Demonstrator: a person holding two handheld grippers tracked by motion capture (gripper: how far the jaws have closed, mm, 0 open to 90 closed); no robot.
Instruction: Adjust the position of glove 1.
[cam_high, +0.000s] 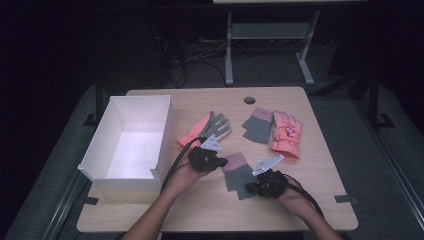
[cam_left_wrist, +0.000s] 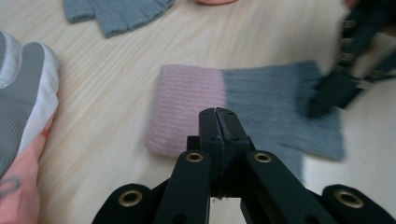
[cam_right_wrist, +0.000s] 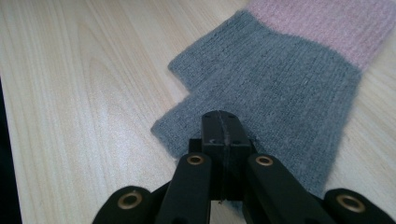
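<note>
On the wooden table (cam_high: 310, 200), the largest thing is the white box (cam_high: 131, 142), standing open at the left side. To its right, near the middle, lies a coral and grey glove (cam_high: 206, 128), and farther right a grey and pink knit mitt (cam_high: 259, 125) lies just beside a pink padded glove (cam_high: 287, 134). Nearer the person, between the two hands, a second grey and pink fingerless mitt (cam_high: 236, 172) lies flat, its pink cuff toward the left gripper (cam_high: 218, 162) and its grey end toward the right gripper (cam_high: 250, 187). In the left gripper view, that gripper's jaws are clenched together with their tips over the pink cuff (cam_left_wrist: 187, 109); whether they pinch the knit I cannot tell. In the right gripper view, the jaws are likewise pressed together at the grey finger end (cam_right_wrist: 280, 88) of the mitt, and a pinch of fabric cannot be made out there either.
</note>
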